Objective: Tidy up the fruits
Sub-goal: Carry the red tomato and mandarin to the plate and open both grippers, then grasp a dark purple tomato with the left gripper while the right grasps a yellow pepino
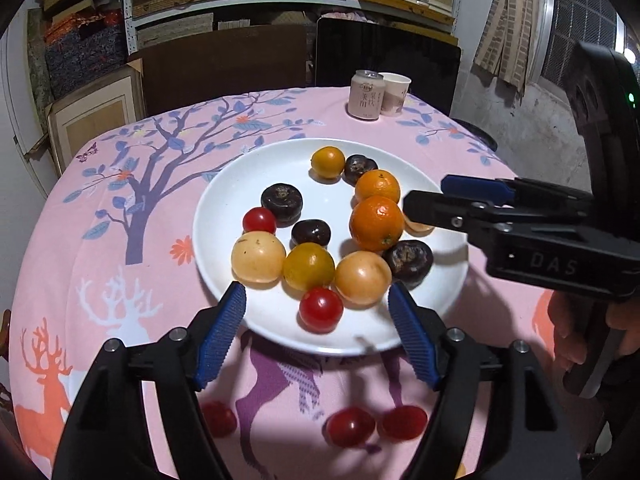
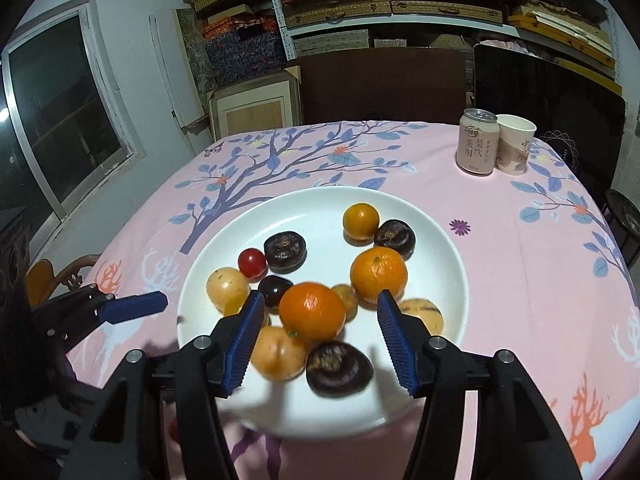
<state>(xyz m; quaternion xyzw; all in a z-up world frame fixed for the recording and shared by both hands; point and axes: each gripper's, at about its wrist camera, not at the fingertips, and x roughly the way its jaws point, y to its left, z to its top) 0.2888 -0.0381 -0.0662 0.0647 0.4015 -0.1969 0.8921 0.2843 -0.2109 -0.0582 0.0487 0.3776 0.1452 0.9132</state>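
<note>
Fruits heaped on white plate (image 1: 224,204), pink tablecloth (image 1: 120,240) beneath. Left gripper (image 1: 316,308) released above red tomato (image 1: 321,309); right gripper (image 2: 320,320) released around blurred orange (image 2: 312,311). Three tomatoes (image 1: 351,426) off plate. Can (image 2: 477,141), paper cup (image 2: 515,143) far side.

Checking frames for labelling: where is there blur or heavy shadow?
Right wrist view: the near orange and the dark fruit by the right claw are motion-smeared; left wrist view: sharp plate, shadow over the red tomatoes on the cloth.
</note>
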